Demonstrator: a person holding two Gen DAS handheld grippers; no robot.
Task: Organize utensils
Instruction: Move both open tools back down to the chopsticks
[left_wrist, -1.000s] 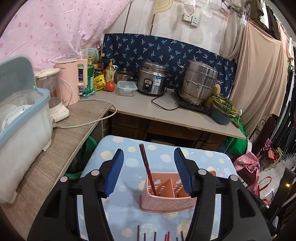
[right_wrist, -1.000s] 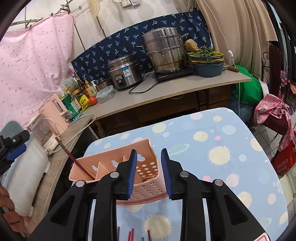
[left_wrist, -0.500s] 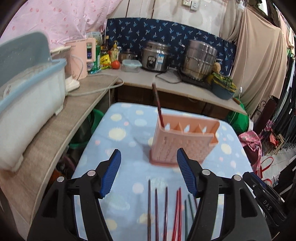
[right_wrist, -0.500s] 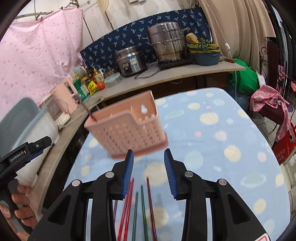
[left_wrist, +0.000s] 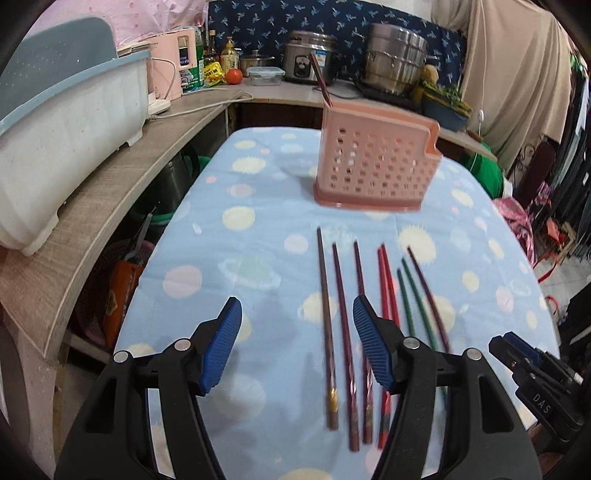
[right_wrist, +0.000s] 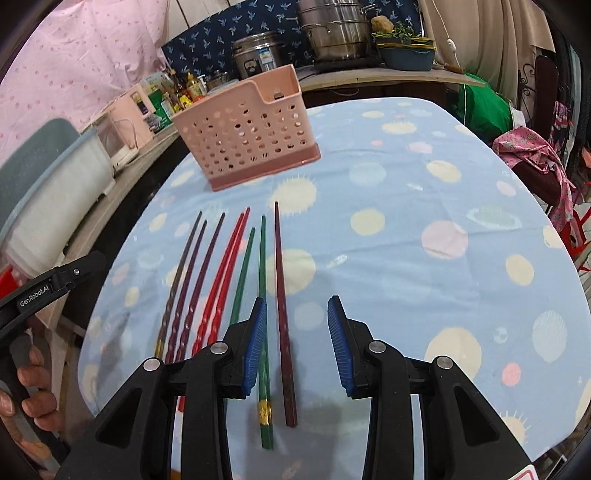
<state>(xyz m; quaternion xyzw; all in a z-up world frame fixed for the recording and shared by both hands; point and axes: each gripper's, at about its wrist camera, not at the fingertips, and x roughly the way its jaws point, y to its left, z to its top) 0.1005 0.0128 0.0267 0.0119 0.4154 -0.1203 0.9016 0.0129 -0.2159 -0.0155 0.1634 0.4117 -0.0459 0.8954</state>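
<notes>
A pink perforated utensil basket (left_wrist: 376, 162) (right_wrist: 251, 136) stands at the far side of the table, with one dark chopstick (left_wrist: 319, 81) leaning in its left end. Several chopsticks lie side by side in front of it: a brown one (left_wrist: 325, 314), a red pair (left_wrist: 386, 280) (right_wrist: 229, 266), green ones (right_wrist: 262, 266) and a dark red one (right_wrist: 280, 288). My left gripper (left_wrist: 295, 325) hovers open above the brown and dark red sticks at the row's left. My right gripper (right_wrist: 297, 321) is open above the rightmost dark red stick. Neither holds anything.
The table wears a blue dotted cloth (left_wrist: 258, 221). A wooden counter (left_wrist: 92, 206) runs along the left with a white and blue dish bin (left_wrist: 66, 122). A rice cooker (left_wrist: 306, 55) and a steel pot (left_wrist: 395, 62) sit on the back counter. A person's hand (right_wrist: 29, 369) grips the left tool.
Both grippers have drawn back from the basket and sunk toward the row of chopsticks, tilting further down. Both pairs of jaws stand slightly wider than a second ago.
</notes>
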